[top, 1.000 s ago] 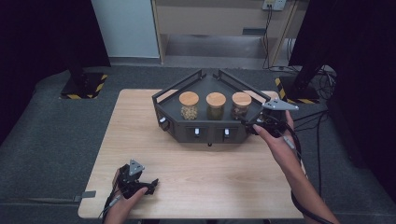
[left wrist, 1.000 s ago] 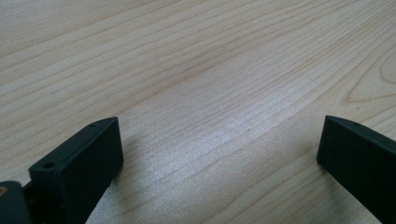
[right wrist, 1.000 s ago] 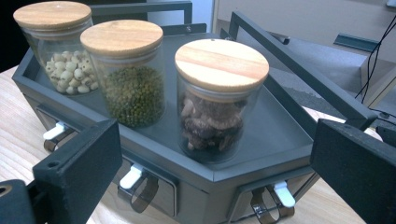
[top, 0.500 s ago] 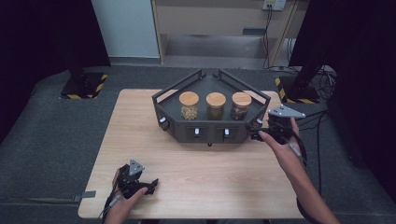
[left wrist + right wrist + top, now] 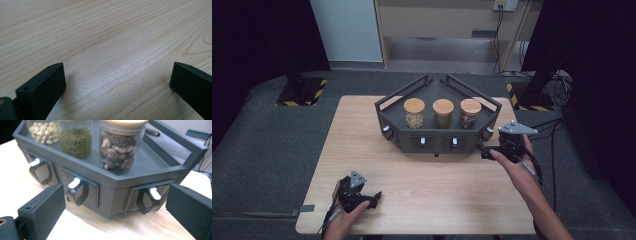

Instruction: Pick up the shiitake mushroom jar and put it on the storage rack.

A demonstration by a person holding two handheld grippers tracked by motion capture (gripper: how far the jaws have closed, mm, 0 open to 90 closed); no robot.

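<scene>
A dark rack (image 5: 438,131) sits mid-table (image 5: 362,145), long side running left to right, three cork-lidded jars (image 5: 443,113) upright on top. The right claw (image 5: 484,151), released, points at its right front corner. The left claw (image 5: 374,196) rests released near the table's front edge.

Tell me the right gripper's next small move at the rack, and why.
Probably ease the right gripper forward onto the drawer handle at the rack's right corner. Its jaws stand open and empty just short of the rack, with that handle nearest its line; the left gripper rests open on the table.
</scene>
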